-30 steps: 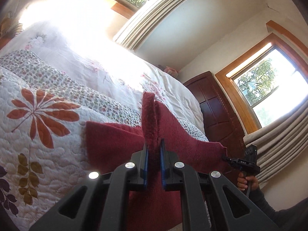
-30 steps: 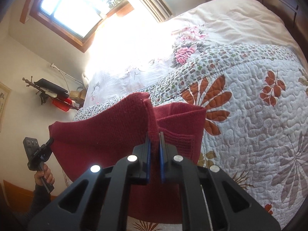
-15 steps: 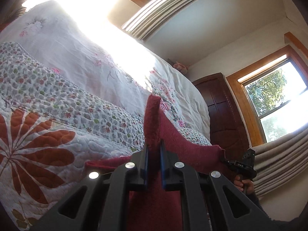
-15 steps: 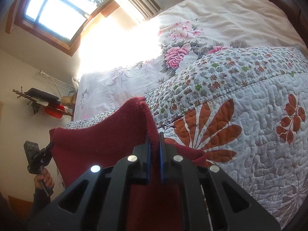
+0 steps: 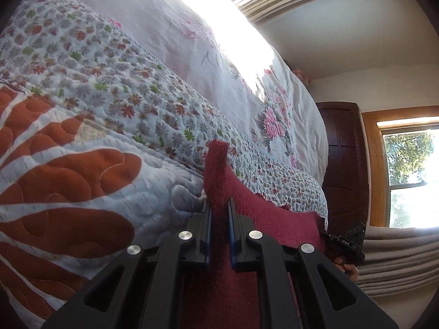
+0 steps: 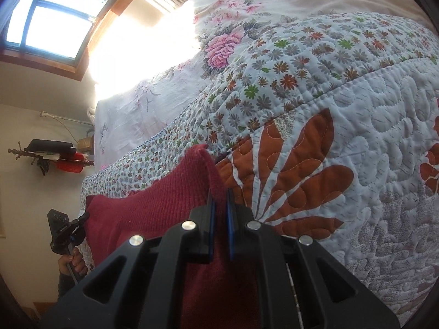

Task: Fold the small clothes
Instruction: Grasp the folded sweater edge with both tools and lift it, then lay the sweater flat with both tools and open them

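The dark red knitted garment (image 5: 263, 213) is held off its near edge by both tools, stretched between them low over the quilted bedspread (image 5: 82, 164). In the left wrist view the left gripper (image 5: 219, 211) has its two blue-lined fingers closed to a narrow gap with a bunched corner of the knit standing up between them. In the right wrist view the right gripper (image 6: 219, 203) is pinched the same way on the opposite corner, and the cloth runs from it across to the other tool at the far left, where a hand (image 6: 70, 263) grips the handle.

As a judgement, the fold is under way but not finished: the held edge is being carried over the bed and neither corner has been let go. How much of the garment lies on the bedspread beneath the tools cannot be told, since the gripper bodies hide it. What seems left is to lay the edge down squarely, release both corners, and make any further folds.

Beyond the quilt lie a pale floral sheet (image 6: 219, 41), a dark wooden cabinet (image 5: 343, 164) and sunlit windows (image 6: 52, 13).
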